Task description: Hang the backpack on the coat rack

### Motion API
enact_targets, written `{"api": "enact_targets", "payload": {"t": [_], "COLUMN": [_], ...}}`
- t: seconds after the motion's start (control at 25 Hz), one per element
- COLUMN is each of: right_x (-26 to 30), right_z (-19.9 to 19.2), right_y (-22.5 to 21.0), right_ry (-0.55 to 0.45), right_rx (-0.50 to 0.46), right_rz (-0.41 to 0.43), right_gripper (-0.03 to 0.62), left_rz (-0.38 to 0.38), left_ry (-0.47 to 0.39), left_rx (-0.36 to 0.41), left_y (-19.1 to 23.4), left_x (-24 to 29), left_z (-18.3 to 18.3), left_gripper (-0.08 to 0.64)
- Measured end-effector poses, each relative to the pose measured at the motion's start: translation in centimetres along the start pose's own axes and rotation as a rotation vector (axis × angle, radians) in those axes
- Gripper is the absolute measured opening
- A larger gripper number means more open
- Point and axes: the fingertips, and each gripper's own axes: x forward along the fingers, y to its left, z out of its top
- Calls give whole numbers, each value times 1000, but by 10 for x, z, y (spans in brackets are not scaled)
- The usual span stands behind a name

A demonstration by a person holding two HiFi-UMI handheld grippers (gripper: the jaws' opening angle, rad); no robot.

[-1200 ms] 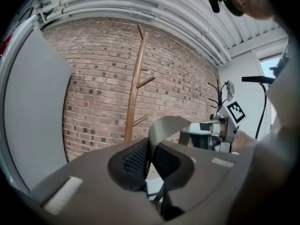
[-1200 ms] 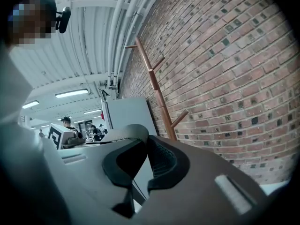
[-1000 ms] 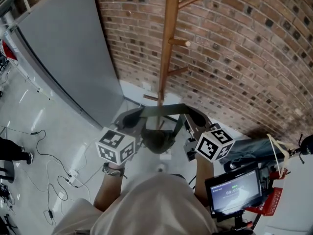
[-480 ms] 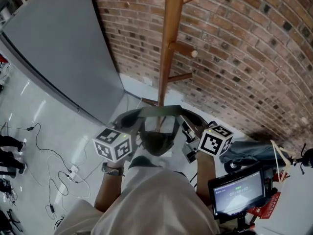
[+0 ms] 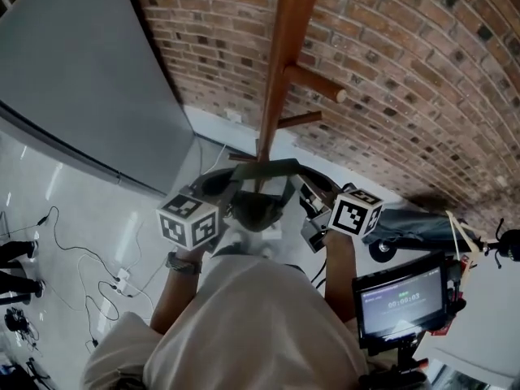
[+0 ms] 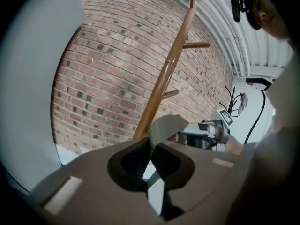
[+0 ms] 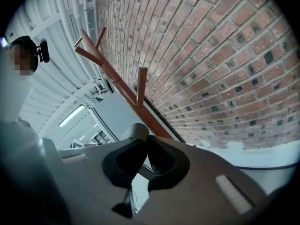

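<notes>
Two grippers, both mine, hold a dark backpack (image 5: pixel 258 214) up by its olive strap (image 5: pixel 262 168). At far left stands a grey panel (image 5: pixel 73 80). My left gripper (image 6: pixel 151 146) pinches the strap's left end, jaws pressed onto it. The backpack hangs between the grippers, just before the wooden coat rack (image 5: pixel 284 55), on no peg. My right gripper (image 7: pixel 143 146) clamps the strap's right end. A brick wall (image 5: pixel 406 71) stands behind.

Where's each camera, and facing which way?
Head view: on the person's head, facing steeply down at left gripper and right gripper holding the backpack strap; forearms, torso show.
Left gripper view: on that gripper, along jaws shut on the strap; head, torso at right.
Right gripper view: likewise on its gripper; head at left.
All share coat rack and brick wall.
</notes>
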Motion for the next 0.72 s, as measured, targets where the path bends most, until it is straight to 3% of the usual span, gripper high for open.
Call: {"api": "enact_targets", "payload": {"t": [0.72], "right_x": [9], "right_z": [-27], "right_y": [-33], "right_ry": [54], "right_rx": [22], "right_rz": [-119], "right_gripper": [9], "left_rz": [-44], "left_ry": [111], "left_rx": [-33], "left_y": [12], "left_x": [22], "left_z": [-34], "left_gripper": [8]}}
